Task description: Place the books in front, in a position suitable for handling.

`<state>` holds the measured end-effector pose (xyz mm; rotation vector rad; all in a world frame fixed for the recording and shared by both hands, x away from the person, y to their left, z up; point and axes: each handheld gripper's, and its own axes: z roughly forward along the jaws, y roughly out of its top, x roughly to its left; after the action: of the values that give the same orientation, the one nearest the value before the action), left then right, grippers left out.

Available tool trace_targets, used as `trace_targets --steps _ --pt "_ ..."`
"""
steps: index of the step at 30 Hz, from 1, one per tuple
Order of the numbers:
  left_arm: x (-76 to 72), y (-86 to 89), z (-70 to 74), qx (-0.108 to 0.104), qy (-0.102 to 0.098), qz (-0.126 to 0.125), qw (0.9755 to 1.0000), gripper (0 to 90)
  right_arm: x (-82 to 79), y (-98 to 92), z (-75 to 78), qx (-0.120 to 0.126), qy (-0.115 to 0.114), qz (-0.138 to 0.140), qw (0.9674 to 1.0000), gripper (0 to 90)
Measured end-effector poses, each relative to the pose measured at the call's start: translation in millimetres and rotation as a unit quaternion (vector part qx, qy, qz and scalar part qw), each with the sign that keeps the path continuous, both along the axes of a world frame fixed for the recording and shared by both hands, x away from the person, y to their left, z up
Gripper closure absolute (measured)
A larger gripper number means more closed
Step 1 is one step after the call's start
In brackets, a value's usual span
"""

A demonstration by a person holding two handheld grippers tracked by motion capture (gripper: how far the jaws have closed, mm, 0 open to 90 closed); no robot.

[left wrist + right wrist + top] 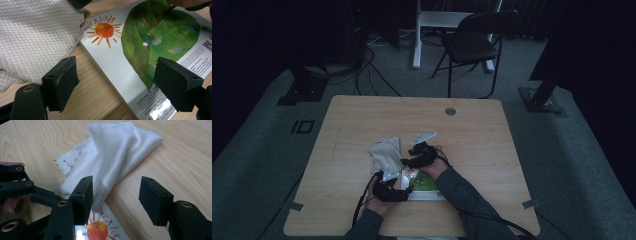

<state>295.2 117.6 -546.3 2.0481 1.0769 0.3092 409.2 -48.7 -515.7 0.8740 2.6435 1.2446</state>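
Observation:
A white waffle-weave cloth [384,151] lies crumpled at the middle of the wooden table [472,135]. Just in front of it a picture book [424,186] lies flat, its cover showing an orange sun [104,30] and a big green leaf [160,35]. My left gripper [402,192] is open, and its jaws straddle the book's near edge [115,85] without pressing on it. The cloth [35,35] rests beside the book's sun corner. My right gripper [408,158] is open just above that corner [115,200], facing the cloth [112,155]; the cloth's lowest tip hangs by its left jaw.
A black folding chair [472,42] and a white desk leg [416,35] stand on the carpet beyond the table, with cables [372,75] on the floor. A round grommet [450,111] sits near the table's far edge. Black stands flank the table.

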Motion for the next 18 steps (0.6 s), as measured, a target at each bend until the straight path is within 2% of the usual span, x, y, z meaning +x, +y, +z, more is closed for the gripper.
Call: trace_targets --steps 3,10,11,18 --pt "0.0 -0.2 0.0 -0.001 0.0 0.001 1.0 19.2 1.8 5.5 -3.0 0.002 0.007 0.003 1.0 45.9" --pt "0.3 -0.3 0.0 -0.001 0.0 0.0 1.0 19.2 6.6 16.5 -9.1 -0.012 0.014 0.013 0.9997 53.8" --pt "0.4 -0.3 0.0 0.0 0.0 0.0 1.0 19.2 7.8 18.7 -10.2 -0.013 0.021 0.016 0.9996 55.2" --pt "0.4 -0.5 0.0 -0.001 0.0 0.0 1.0 19.2 10.7 29.9 -17.0 -0.027 0.04 0.017 0.9987 54.8"
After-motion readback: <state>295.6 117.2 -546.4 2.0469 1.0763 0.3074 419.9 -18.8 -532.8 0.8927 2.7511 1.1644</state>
